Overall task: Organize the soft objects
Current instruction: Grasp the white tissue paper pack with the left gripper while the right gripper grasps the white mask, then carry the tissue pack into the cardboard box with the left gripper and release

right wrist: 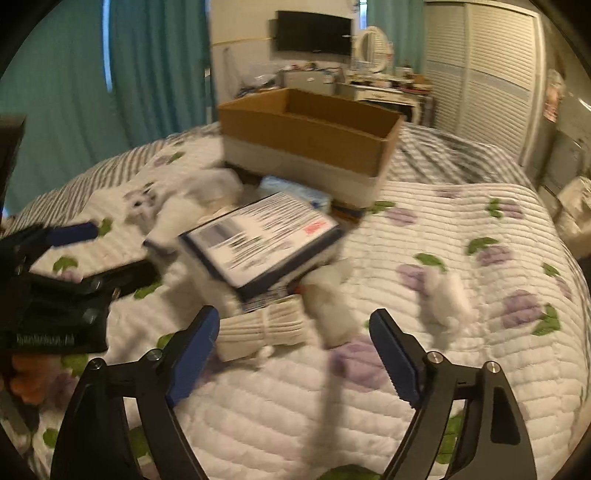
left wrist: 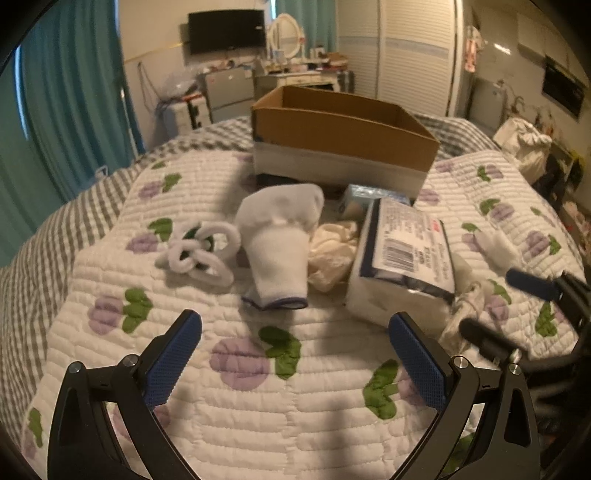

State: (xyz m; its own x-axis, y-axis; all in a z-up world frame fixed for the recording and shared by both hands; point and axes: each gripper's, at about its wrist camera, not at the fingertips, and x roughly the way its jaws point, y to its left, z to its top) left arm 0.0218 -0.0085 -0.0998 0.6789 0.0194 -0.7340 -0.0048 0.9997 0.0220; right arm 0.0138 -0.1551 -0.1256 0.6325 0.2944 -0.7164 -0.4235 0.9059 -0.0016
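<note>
Soft items lie in a pile on the quilted bed. In the left wrist view, a white sock [left wrist: 277, 240] lies just ahead of my open, empty left gripper [left wrist: 295, 354]. Left of it are white fuzzy rings [left wrist: 201, 253], right of it a cream cloth [left wrist: 332, 254] and a wrapped tissue pack [left wrist: 402, 254]. An open cardboard box [left wrist: 340, 136] stands behind the pile. In the right wrist view, my right gripper [right wrist: 295, 354] is open and empty, close to a rolled ribbed white sock [right wrist: 264, 328]. A white fluffy piece [right wrist: 447, 295] lies to the right. The tissue pack [right wrist: 262, 236] and box [right wrist: 306, 136] show here too.
The bed has a white quilt with purple flowers [left wrist: 240, 362] over a grey checked sheet [left wrist: 40, 236]. Teal curtains [left wrist: 74, 92] hang at the left. A dresser with a mirror [left wrist: 284, 37] and a wall TV [left wrist: 227, 31] stand at the far wall. White wardrobe doors [right wrist: 480, 74] are at the right.
</note>
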